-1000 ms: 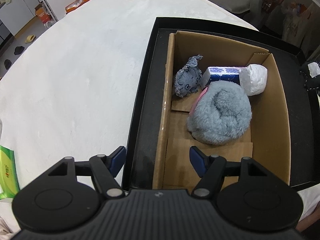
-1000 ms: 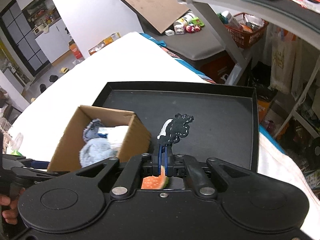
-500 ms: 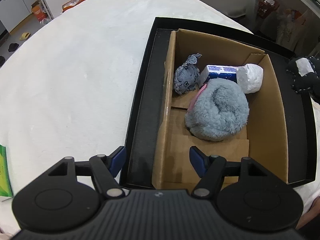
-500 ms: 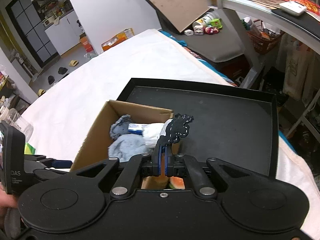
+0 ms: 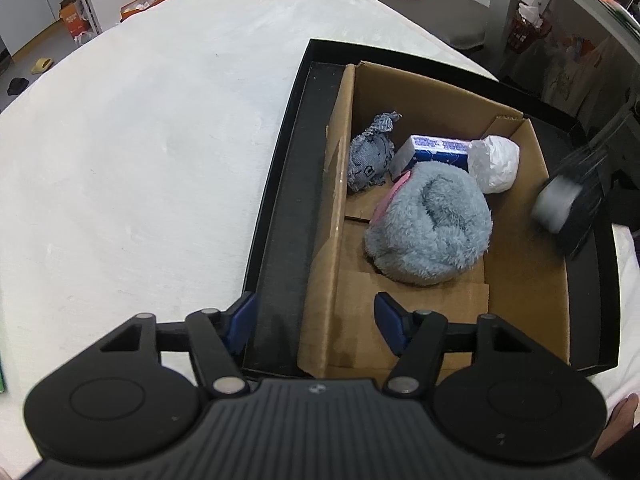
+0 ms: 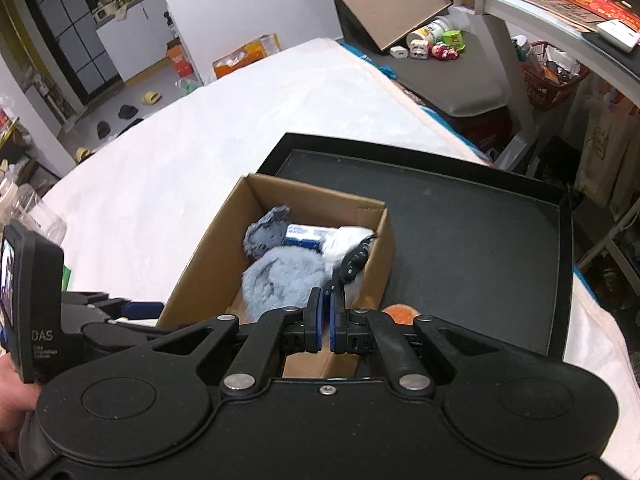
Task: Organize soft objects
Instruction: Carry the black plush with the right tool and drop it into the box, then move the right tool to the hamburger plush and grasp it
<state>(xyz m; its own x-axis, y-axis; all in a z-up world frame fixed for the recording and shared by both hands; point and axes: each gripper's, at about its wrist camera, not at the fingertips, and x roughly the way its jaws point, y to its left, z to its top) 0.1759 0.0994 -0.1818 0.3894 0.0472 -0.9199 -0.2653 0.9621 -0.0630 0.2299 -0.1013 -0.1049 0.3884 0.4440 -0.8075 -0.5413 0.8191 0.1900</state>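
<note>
A cardboard box point(image 5: 524, 248) stands in a black tray point(image 5: 280, 224). In it lie a fluffy grey-blue soft toy point(image 5: 432, 228), a denim pouch point(image 5: 370, 156), a blue-and-white packet point(image 5: 436, 150) and a white crumpled bundle point(image 5: 496, 162). My left gripper point(image 5: 312, 318) is open and empty over the box's near left corner. My right gripper point(image 6: 326, 316) is shut on a black-and-white cloth piece point(image 6: 354, 258) over the box's right side; that piece shows blurred in the left wrist view point(image 5: 568, 204).
The tray point(image 6: 460, 232) sits on a white cloth-covered table point(image 5: 140, 140). An orange-and-green soft item point(image 6: 400, 314) lies in the tray beside the box. My left gripper's body point(image 6: 48, 320) is at the right wrist view's left.
My right gripper has carried the black-and-white cloth piece from above the tray to over the box's right side. My left gripper has shifted slightly and stays open.
</note>
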